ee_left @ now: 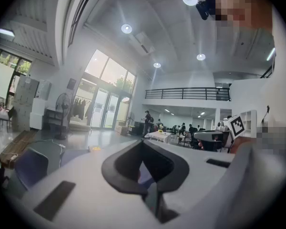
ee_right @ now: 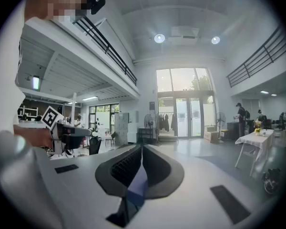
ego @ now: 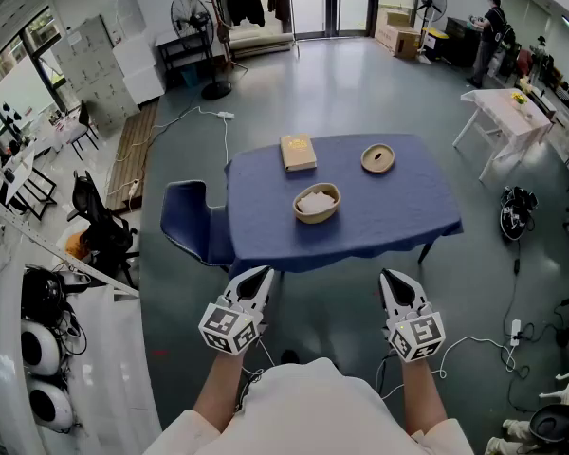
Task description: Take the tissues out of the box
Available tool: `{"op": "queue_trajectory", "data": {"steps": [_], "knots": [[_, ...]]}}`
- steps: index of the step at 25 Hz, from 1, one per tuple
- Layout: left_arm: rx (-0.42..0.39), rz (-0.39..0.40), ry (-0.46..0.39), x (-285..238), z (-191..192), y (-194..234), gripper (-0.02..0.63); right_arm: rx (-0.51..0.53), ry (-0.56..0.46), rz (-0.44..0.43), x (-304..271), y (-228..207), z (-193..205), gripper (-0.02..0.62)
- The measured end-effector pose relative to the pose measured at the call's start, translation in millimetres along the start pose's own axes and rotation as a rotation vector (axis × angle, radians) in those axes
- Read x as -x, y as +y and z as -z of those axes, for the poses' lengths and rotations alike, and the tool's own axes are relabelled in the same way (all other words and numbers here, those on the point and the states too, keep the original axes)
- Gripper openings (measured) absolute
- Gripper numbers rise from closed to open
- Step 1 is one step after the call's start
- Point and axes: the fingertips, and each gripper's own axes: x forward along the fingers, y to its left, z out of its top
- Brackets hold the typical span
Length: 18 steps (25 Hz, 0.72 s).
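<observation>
Tissue box, tan, flat, rectangular (ego: 298, 152): sits on far-left part of blue-clothed desk (ego: 398, 221), long axis running near-to-far. Lies well beyond left claw (ego: 257, 276) and right claw (ego: 392, 276), slightly closer to left. Noted both fully closed, empty, short of desk.

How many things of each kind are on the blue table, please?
Tissue box: 1
Bowl: 1
White tissue heap in the bowl: 1
Round dish: 1
Total: 4
</observation>
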Motion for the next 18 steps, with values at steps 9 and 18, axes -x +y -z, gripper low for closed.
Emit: {"op": "queue_trajectory", "data": {"steps": [9, 18], "knots": [[0.010, 0.010, -0.005, -8.2, -2.1, -5.5, 0.006, 0.008, 0.009, -0.013, -0.5, -2.7, -4.1, 0.035], [0.013, 0.021, 0.008, -5.8, 7.3, -2.0, 0.006, -0.025, 0.008, 0.028, 0.6, -4.5, 1.4, 0.035]]}}
